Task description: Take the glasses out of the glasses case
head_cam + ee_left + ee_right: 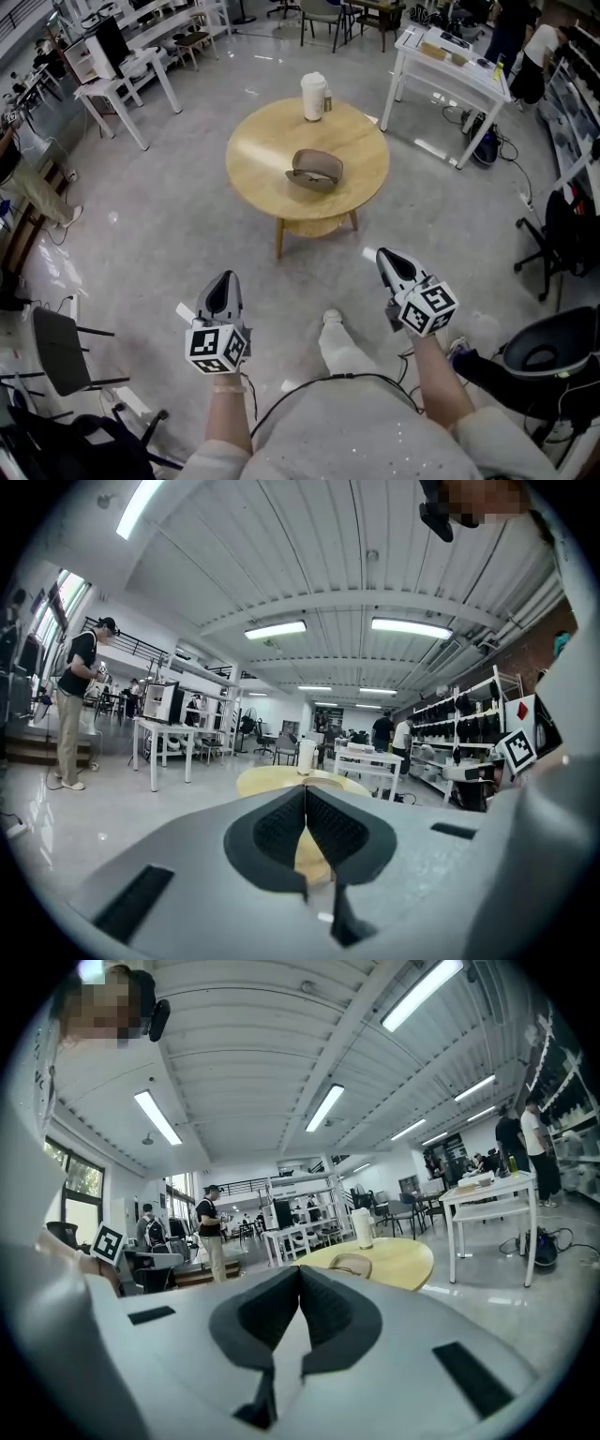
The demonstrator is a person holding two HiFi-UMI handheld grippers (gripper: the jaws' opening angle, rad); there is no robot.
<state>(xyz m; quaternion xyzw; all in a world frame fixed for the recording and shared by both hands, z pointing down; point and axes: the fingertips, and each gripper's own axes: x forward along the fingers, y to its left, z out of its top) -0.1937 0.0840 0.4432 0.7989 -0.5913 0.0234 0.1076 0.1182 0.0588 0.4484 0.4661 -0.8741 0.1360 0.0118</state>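
Note:
A tan glasses case [315,170] lies closed near the middle of a round wooden table [258,164]; the right gripper view shows the case [352,1264] small and far off. No glasses show. My left gripper [223,284] hangs over the floor well short of the table, jaws together and empty, with the tabletop [272,780] ahead of its tips [305,790]. My right gripper [389,258] is likewise short of the table, to the right, with its jaws [300,1270] shut on nothing.
A white cup [313,96] stands at the table's far edge. White desks [448,60] stand at back right and back left [117,80]. Office chairs [548,352] sit close at right, a dark chair [61,352] at left. People stand in the background.

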